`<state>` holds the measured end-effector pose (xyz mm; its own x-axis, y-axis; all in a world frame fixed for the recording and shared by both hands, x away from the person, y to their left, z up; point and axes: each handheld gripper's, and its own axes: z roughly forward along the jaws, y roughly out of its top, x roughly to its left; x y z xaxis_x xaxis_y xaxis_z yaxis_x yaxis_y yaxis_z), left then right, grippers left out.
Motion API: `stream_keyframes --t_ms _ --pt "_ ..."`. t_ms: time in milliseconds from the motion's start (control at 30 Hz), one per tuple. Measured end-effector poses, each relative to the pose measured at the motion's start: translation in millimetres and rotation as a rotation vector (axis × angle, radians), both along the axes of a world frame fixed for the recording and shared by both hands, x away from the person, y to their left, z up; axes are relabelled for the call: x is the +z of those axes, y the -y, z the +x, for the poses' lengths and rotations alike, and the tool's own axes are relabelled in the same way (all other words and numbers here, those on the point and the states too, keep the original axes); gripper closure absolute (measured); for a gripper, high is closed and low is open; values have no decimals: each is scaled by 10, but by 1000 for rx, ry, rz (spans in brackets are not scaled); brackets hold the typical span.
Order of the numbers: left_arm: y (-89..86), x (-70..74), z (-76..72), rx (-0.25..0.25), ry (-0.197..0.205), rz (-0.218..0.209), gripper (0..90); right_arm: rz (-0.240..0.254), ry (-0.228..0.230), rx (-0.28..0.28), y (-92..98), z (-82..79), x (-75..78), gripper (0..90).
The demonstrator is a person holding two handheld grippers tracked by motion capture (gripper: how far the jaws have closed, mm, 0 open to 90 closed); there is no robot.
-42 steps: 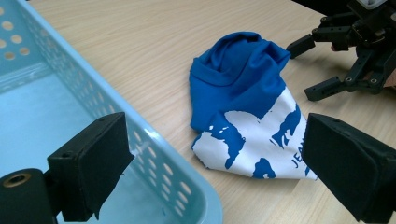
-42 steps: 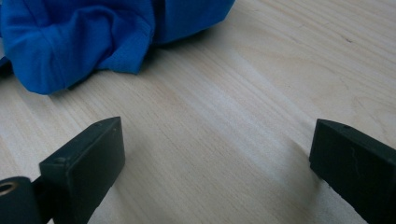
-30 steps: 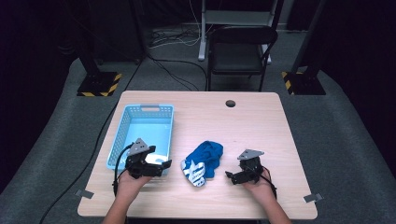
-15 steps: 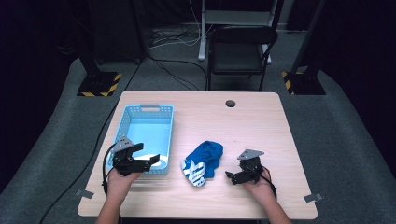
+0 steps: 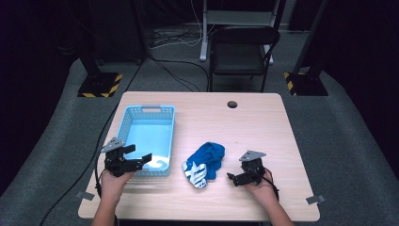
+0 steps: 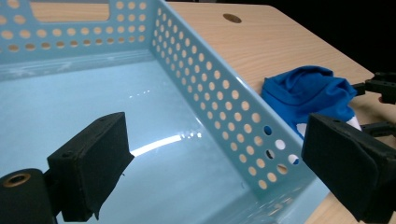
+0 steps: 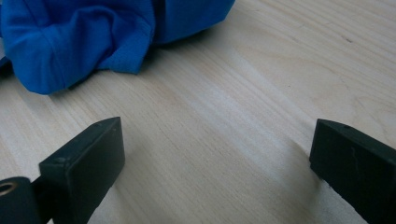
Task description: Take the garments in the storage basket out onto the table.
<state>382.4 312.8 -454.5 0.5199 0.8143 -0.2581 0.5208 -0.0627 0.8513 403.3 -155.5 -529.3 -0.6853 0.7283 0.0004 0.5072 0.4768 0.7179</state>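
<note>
High view: my left tongs [image 5: 141,160] slid left over the basket's [image 5: 141,111] near corner — both tongs open, empty; cloth [image 5: 209,157] untouched, right tongs [image 5: 234,178] idle.

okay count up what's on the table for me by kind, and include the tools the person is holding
Basket: 1, light blue, perforated.
Blue cloth: 1, crumpled, with a white printed part.
Tools: 2, left tool and right tool, both with jaws open and holding nothing.
Total: 4
</note>
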Motion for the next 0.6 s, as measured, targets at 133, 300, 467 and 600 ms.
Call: stream_keyframes --t_ms 133,300,467,600 --pt "-95 -16 -2 33 -4 -21 73 0 0 -1 0 -1 0 26" --pt "-205 -26 -8 64 -8 -39 73 0 -1 -1 -1 -1 0 26" --pt "-292 -16 -19 87 -8 -76 73 0 -1 -1 -1 -1 0 26" --pt "-371 -23 -30 115 -6 -93 73 0 0 -1 -1 -1 0 26"
